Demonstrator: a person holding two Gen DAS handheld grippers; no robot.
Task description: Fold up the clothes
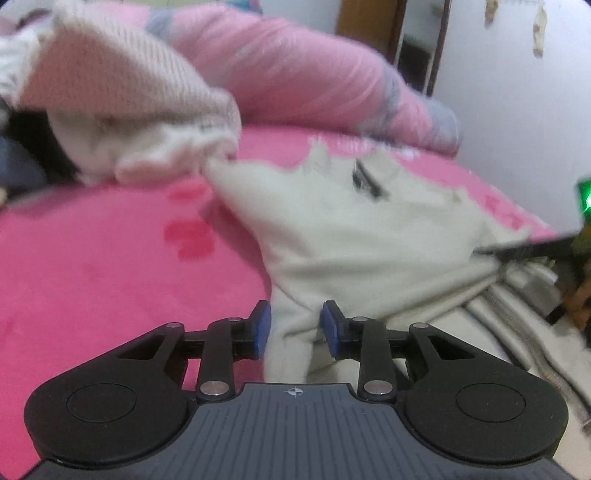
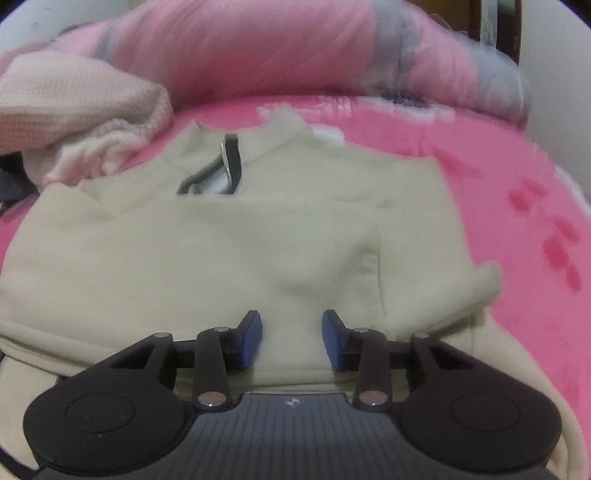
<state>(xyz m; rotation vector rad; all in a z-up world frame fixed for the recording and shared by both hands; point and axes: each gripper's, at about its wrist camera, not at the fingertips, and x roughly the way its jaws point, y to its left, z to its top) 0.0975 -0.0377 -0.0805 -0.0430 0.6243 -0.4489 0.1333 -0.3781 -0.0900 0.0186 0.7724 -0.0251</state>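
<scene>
Bedroom in a home. Bed with bright pink fleece sheet [image 2: 517, 177]; rolled pink-and-grey quilt [image 2: 295, 48] along the sheet's far edge; heap of knitted pale-pink clothing [image 1: 122, 92] at its left; white wall [image 1: 517, 92] and wooden door frame [image 1: 369, 22] beyond the quilt.

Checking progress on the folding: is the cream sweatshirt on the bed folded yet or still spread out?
Partly folded. The cream sweatshirt lies on the pink bedspread, collar showing at the far end, with a straight fold edge across its chest.
</scene>
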